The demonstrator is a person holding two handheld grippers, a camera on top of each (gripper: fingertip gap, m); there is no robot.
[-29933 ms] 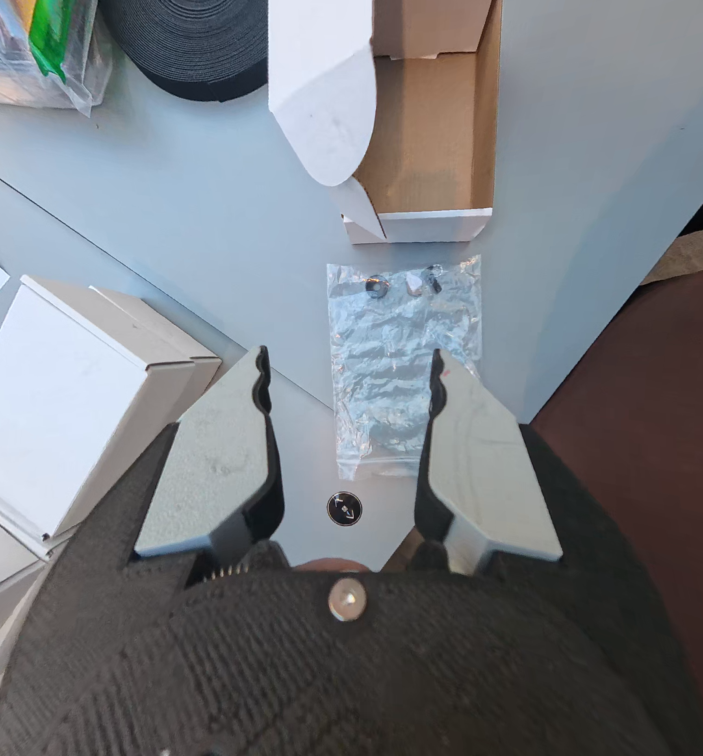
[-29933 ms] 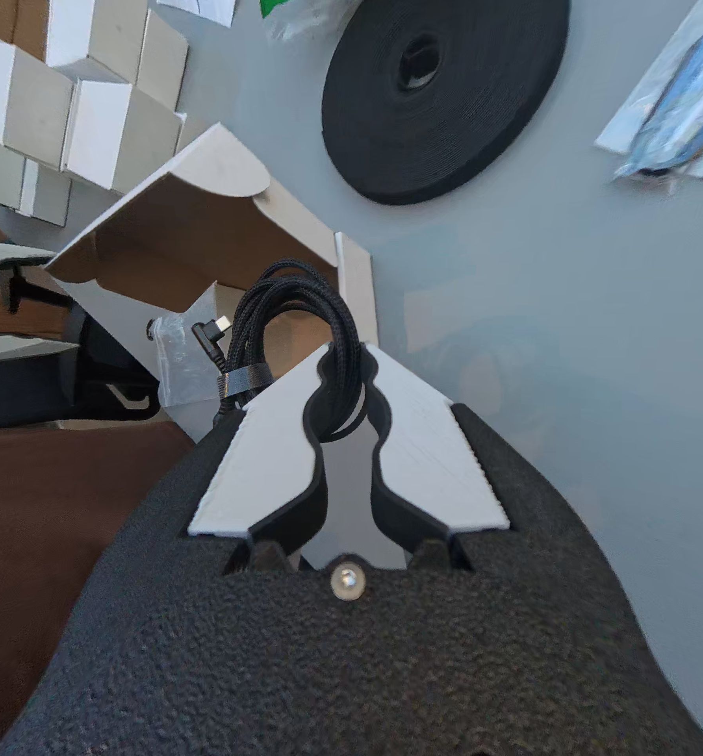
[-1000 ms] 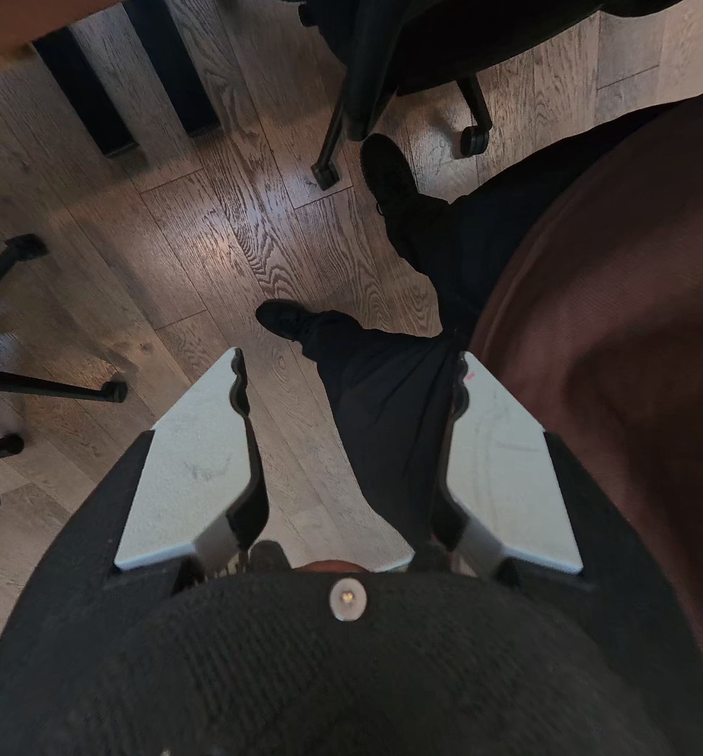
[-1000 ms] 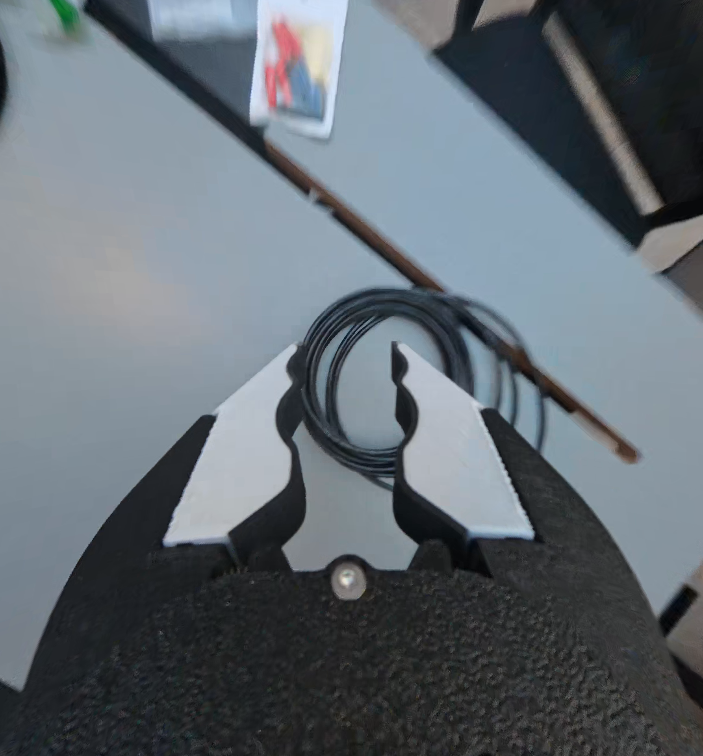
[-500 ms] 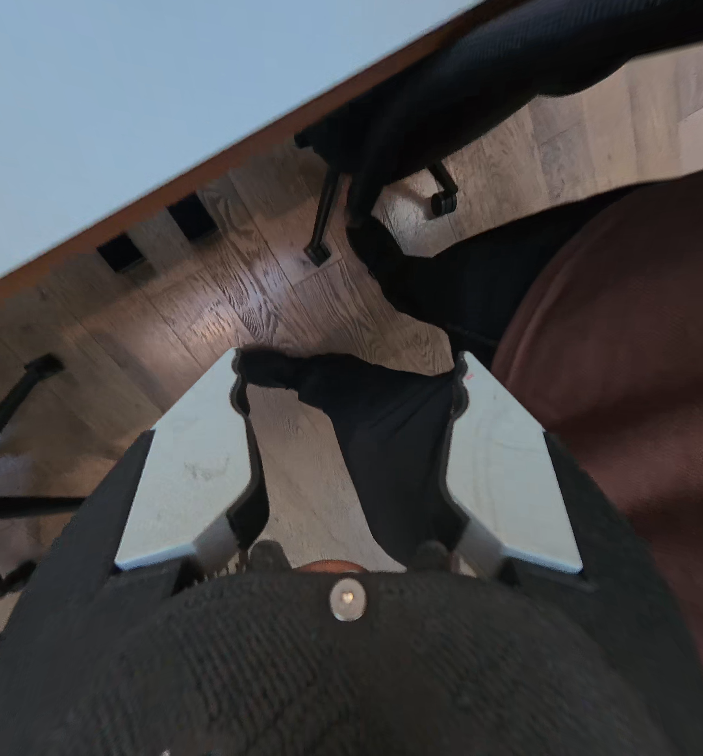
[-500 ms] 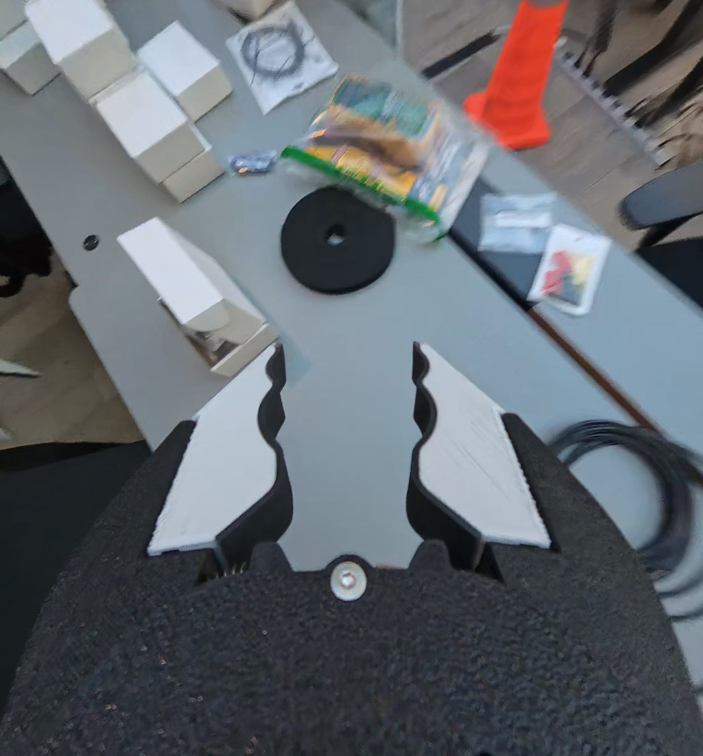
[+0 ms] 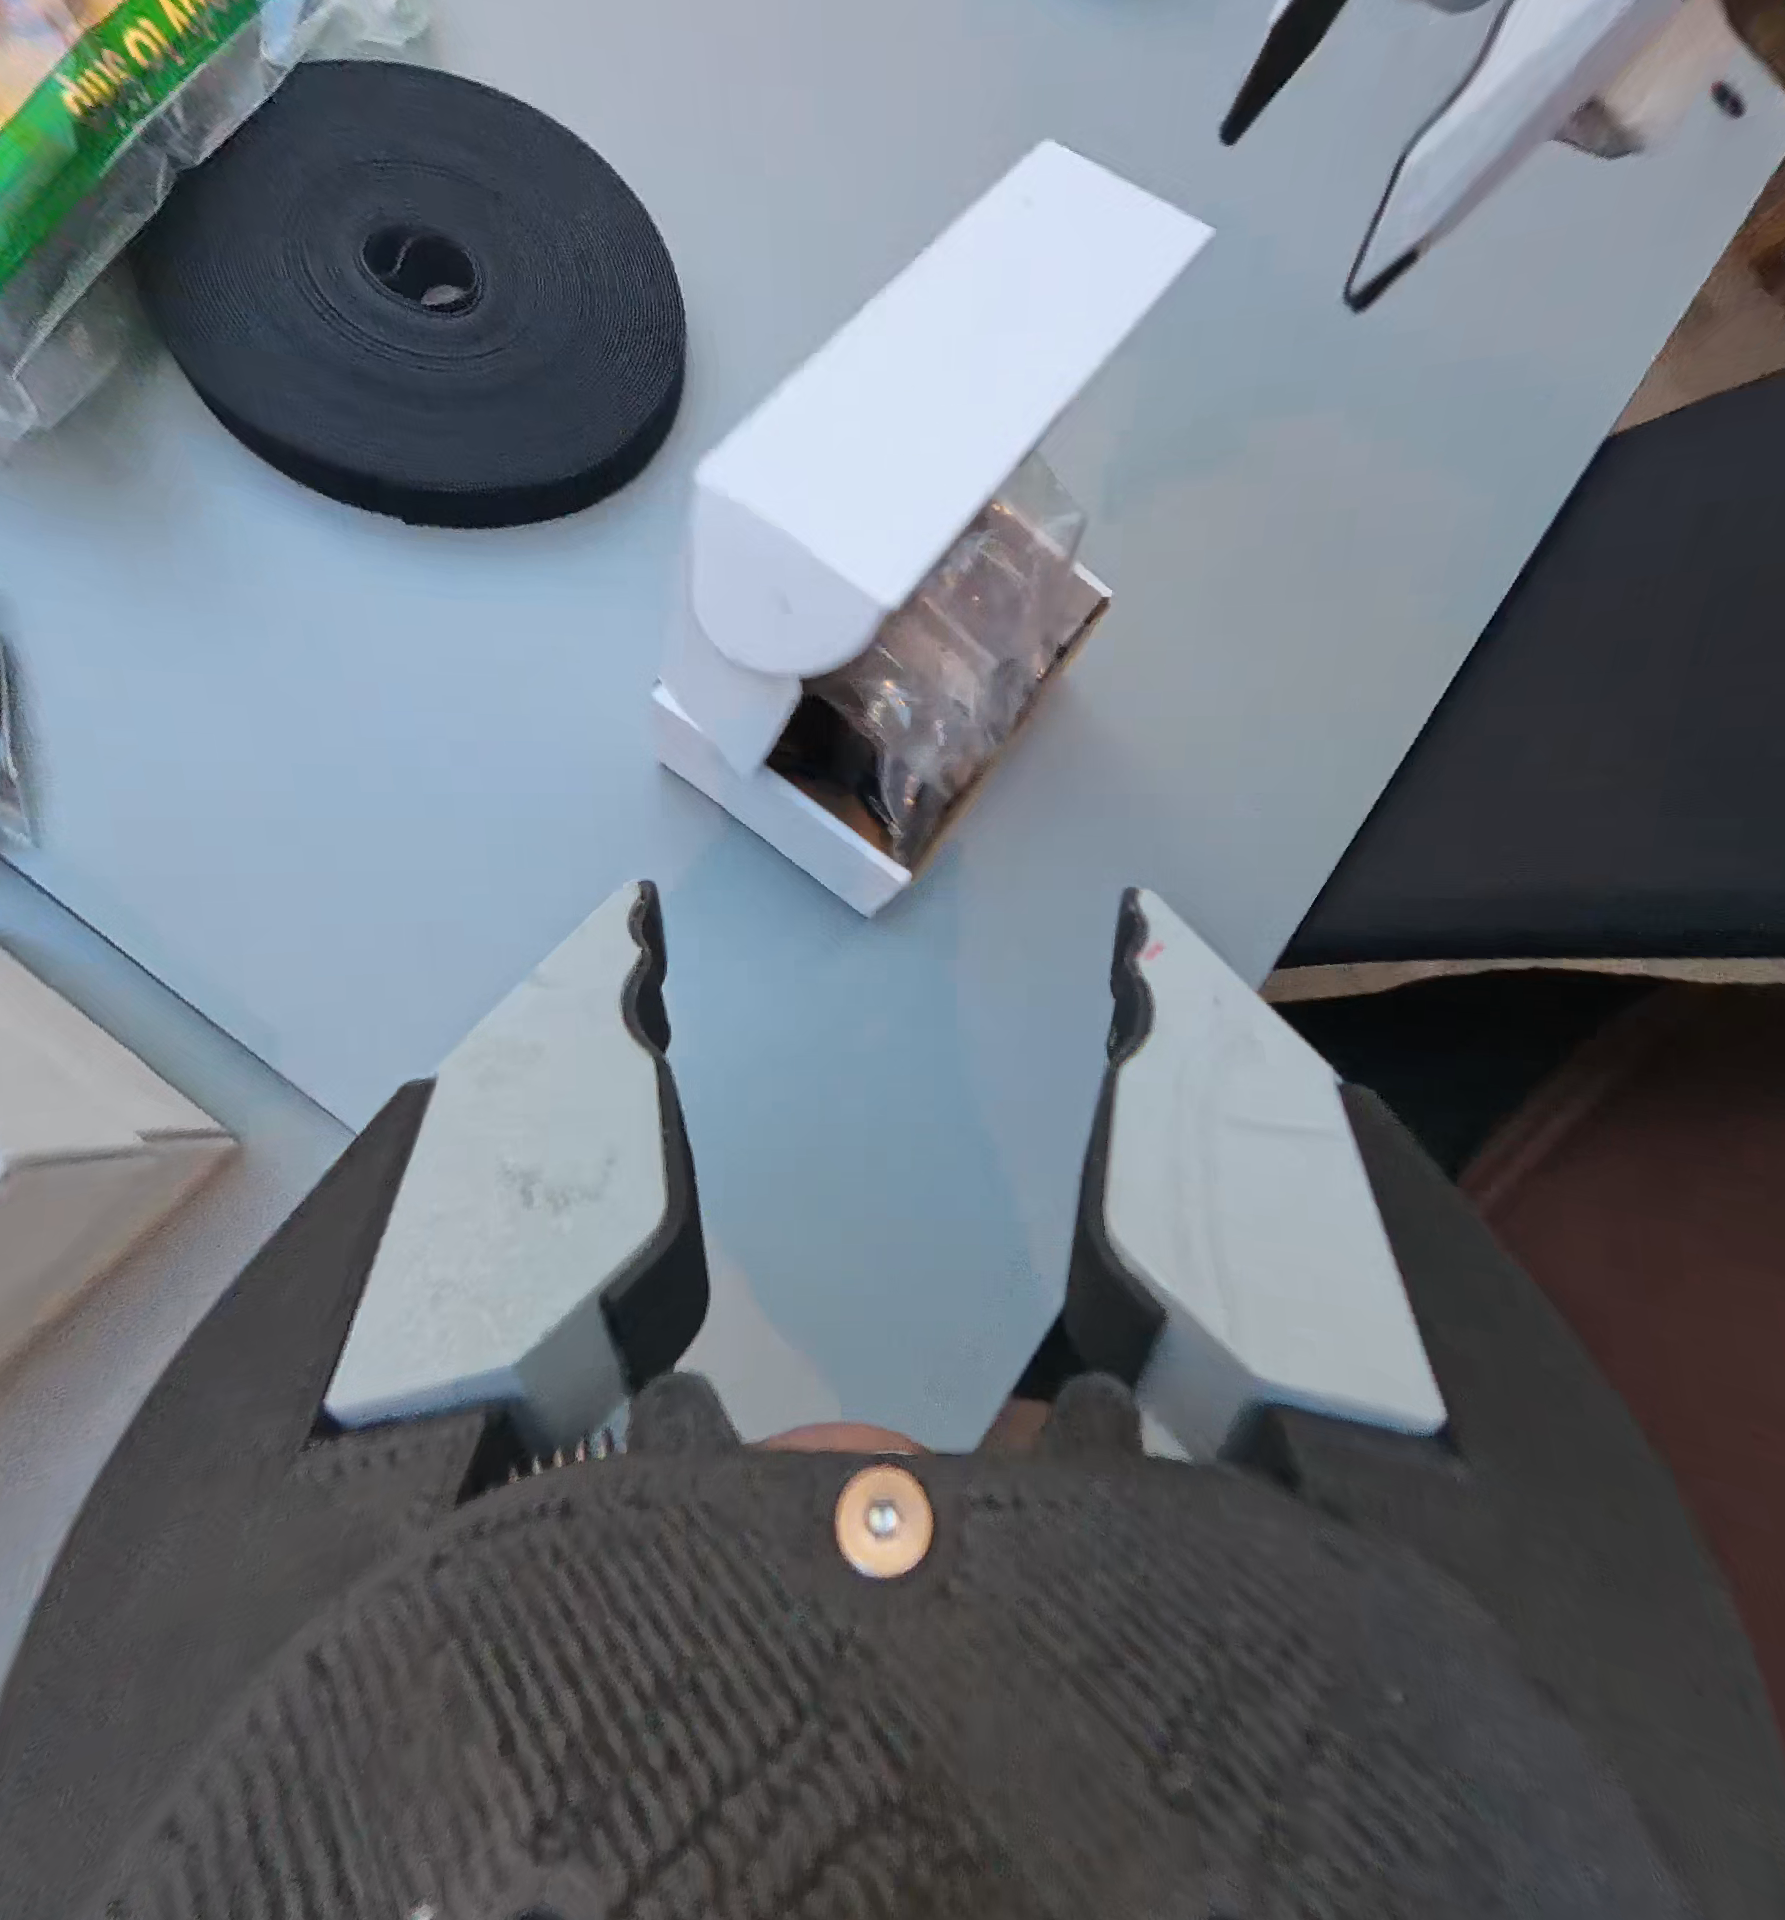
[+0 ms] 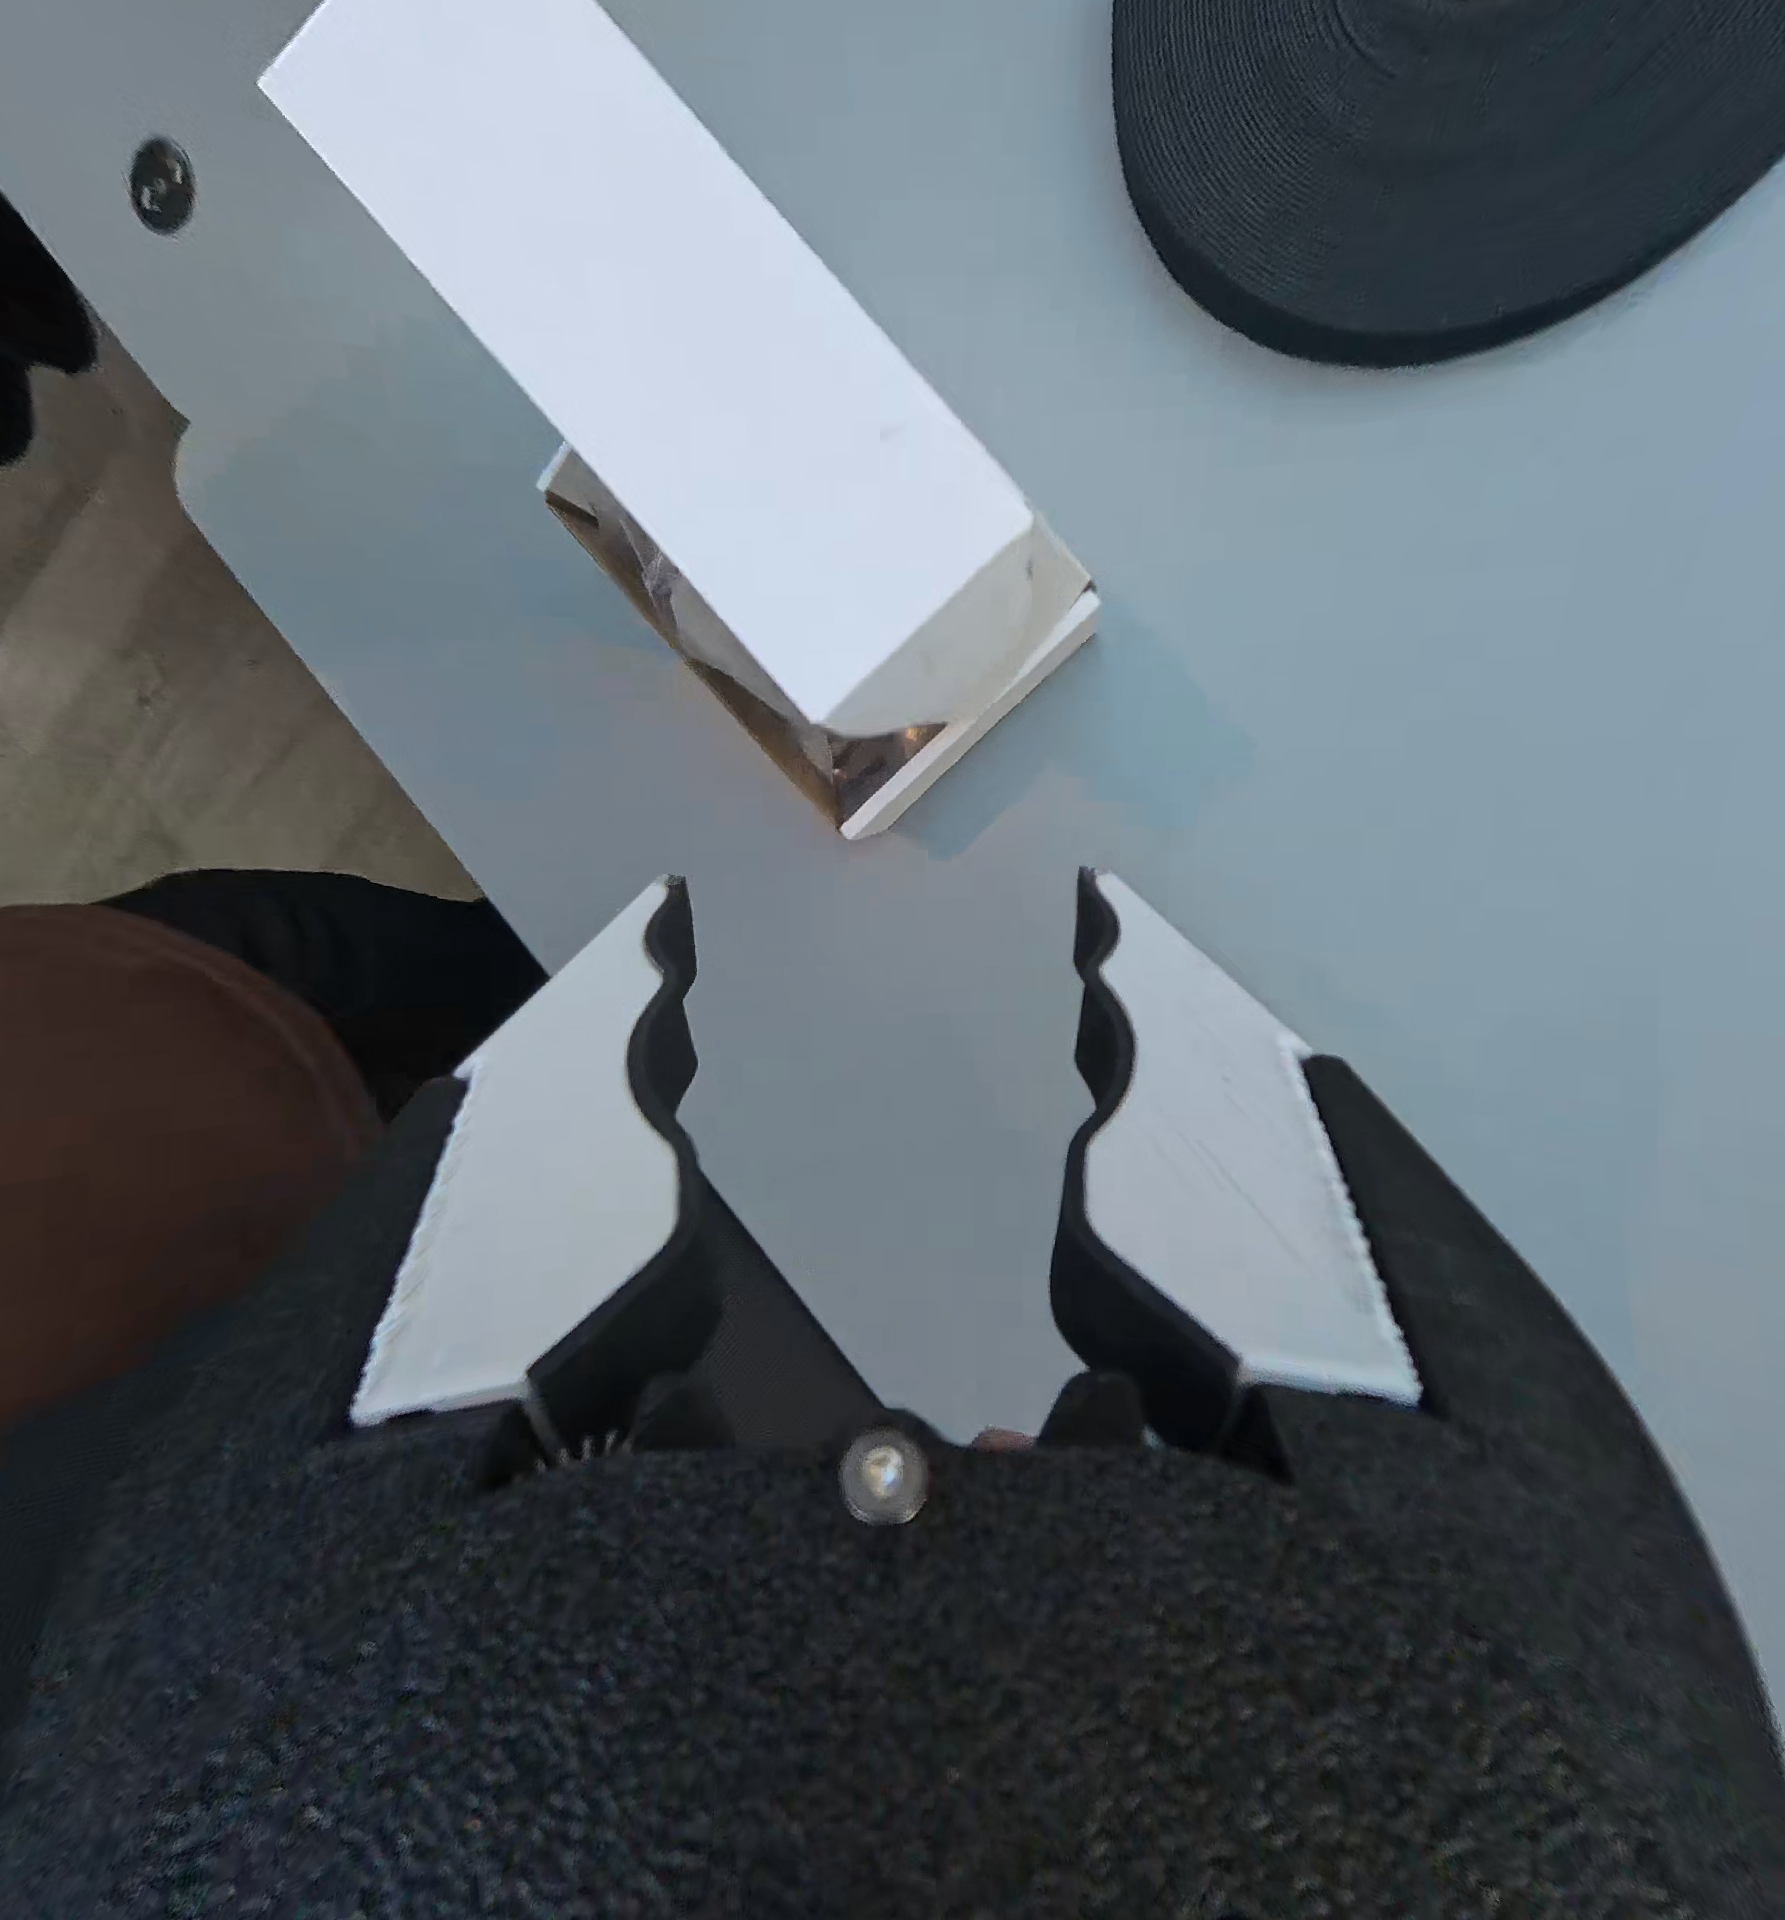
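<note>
A white cardboard box [image 7: 929, 416] lies on the grey table [image 7: 348, 675], its lid partly down, with a clear plastic bag and dark contents showing at its open side [image 7: 929, 707]. My left gripper [image 7: 888, 914] is open and empty, just short of the box. The right gripper shows far off at the top right in the left wrist view [image 7: 1387, 135]. In the right wrist view the same box [image 8: 659, 364] lies just ahead of my right gripper [image 8: 877, 883], which is open and empty above the table [image 8: 1387, 727].
A black roll of strap [image 7: 410, 291] lies left of the box and also shows in the right wrist view [image 8: 1439, 177]. A green-edged plastic packet [image 7: 46, 177] and white boxes [image 7: 26, 1143] are at the left. The table edge and a black chair seat [image 7: 1615, 675] are at the right. Both grippers' tips are roughly 30 cm from the black roll of strap [image 7: 410, 291].
The left gripper swung up from the floor and the person's legs to the table and box. The right gripper left the black cable coil, opened wider and came close to the box.
</note>
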